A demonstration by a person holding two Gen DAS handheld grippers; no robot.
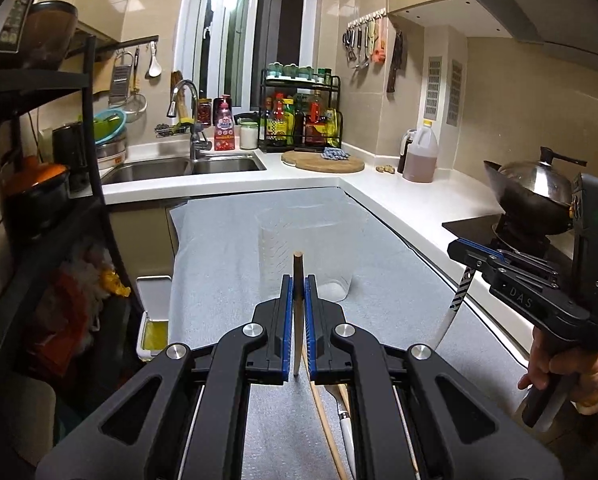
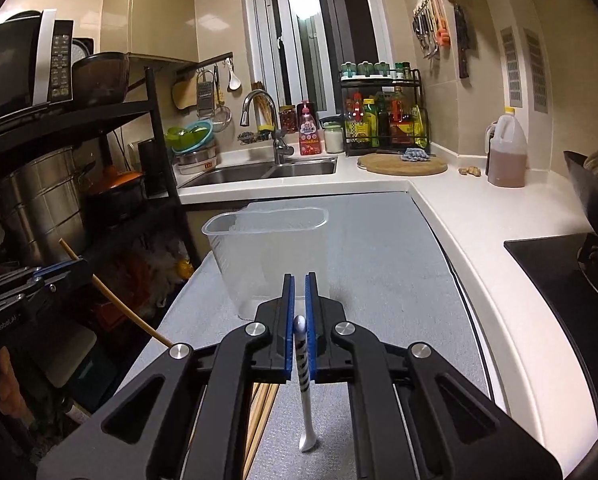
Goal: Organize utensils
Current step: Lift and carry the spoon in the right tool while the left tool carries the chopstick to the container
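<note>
In the left wrist view my left gripper (image 1: 298, 278) is shut on a thin wooden chopstick (image 1: 298, 264) that stands upright between the blue pads. A clear plastic container (image 1: 303, 248) stands on the grey mat (image 1: 379, 280) just beyond it. At the right, a hand holds my right gripper (image 1: 465, 254), with a white spoon (image 1: 455, 304) hanging from it. In the right wrist view my right gripper (image 2: 299, 278) is shut on that black-patterned white spoon (image 2: 302, 364), bowl end down. The container (image 2: 267, 248) is ahead. The left gripper (image 2: 75, 266) and its chopstick (image 2: 119, 304) are at the left.
More chopsticks (image 2: 259, 412) and a white-handled utensil (image 1: 345, 416) lie on the mat under the grippers. A black shelf rack (image 2: 155, 168) with pots stands left. Sink (image 1: 187, 166), cutting board (image 1: 323, 160) and oil jug (image 1: 419, 156) are at the back, a wok (image 1: 535, 184) at right.
</note>
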